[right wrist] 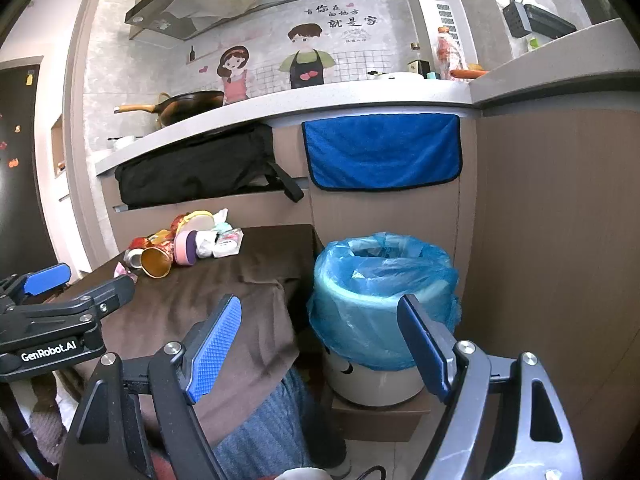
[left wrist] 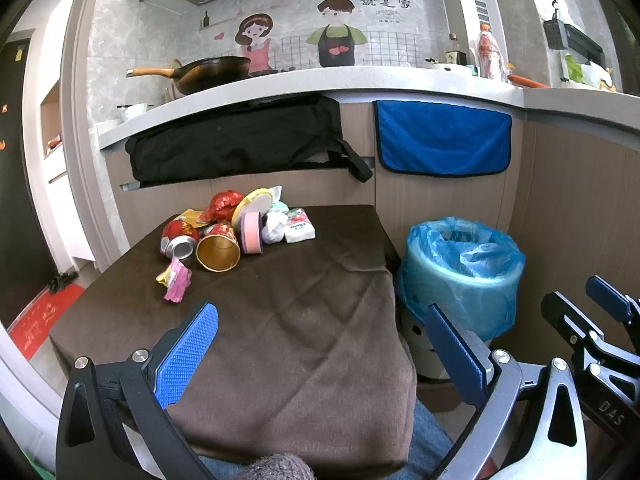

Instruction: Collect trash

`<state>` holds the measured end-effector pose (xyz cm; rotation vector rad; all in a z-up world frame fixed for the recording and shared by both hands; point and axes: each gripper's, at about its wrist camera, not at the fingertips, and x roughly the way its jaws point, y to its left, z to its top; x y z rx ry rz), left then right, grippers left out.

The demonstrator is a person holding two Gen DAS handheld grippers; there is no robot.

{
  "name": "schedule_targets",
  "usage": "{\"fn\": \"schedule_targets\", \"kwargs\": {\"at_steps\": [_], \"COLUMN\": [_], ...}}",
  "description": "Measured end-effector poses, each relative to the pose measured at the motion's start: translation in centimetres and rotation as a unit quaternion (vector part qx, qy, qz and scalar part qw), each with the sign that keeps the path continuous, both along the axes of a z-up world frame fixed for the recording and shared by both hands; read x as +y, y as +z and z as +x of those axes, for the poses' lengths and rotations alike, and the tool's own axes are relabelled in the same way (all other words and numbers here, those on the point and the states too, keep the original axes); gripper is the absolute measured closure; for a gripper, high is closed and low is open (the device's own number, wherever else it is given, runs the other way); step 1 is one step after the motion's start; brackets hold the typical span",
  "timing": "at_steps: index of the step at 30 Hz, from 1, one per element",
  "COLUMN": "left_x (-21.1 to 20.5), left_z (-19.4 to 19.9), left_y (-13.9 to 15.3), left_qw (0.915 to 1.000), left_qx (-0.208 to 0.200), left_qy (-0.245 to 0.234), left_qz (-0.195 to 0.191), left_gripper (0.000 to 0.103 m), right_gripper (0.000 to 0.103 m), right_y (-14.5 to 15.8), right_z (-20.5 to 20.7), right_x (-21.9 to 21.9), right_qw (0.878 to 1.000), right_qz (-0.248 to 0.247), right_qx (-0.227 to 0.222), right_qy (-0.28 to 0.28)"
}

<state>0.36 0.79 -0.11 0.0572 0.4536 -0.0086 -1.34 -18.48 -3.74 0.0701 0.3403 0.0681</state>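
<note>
A heap of trash lies at the far left of the brown-clothed table (left wrist: 304, 300): a crushed red can (left wrist: 179, 239), a gold-lined paper cup (left wrist: 218, 249) on its side, a pink tape roll (left wrist: 252, 232), a tissue pack (left wrist: 299, 231), a red foil wrapper (left wrist: 223, 205) and a pink crumpled wrapper (left wrist: 176, 280). The same trash heap (right wrist: 188, 242) shows in the right wrist view. A bin with a blue liner (left wrist: 464, 272) (right wrist: 380, 300) stands right of the table. My left gripper (left wrist: 320, 344) hovers open over the near table, empty. My right gripper (right wrist: 320, 340) is open and empty before the bin.
A kitchen counter (left wrist: 320, 80) runs behind, with a black bag (left wrist: 236, 140) and a blue towel (left wrist: 444, 138) hanging below its edge and a wok (left wrist: 212, 72) on top. A person's knee in blue jeans (right wrist: 272, 420) sits under the table's near edge.
</note>
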Motion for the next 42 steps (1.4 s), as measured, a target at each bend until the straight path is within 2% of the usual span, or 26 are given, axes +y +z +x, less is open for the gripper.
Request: {"fn": "schedule_targets", "kwargs": {"at_steps": [10, 42], "left_x": [0.00, -0.09], "left_z": [0.02, -0.03], "left_y": [0.01, 0.06], "left_qw": [1.0000, 1.0000], "left_qx": [0.001, -0.005], "left_qy": [0.000, 0.002], "left_qz": [0.000, 0.001], "left_gripper": [0.001, 0.001], "right_gripper": [0.025, 0.025], "right_y": [-0.53, -0.54], "right_z": [0.37, 0.15], "right_x": [-0.29, -0.62], "right_qw": [1.000, 1.000], "right_qz": [0.014, 0.018], "right_qx": [0.010, 0.007], "right_qy": [0.017, 0.012]}}
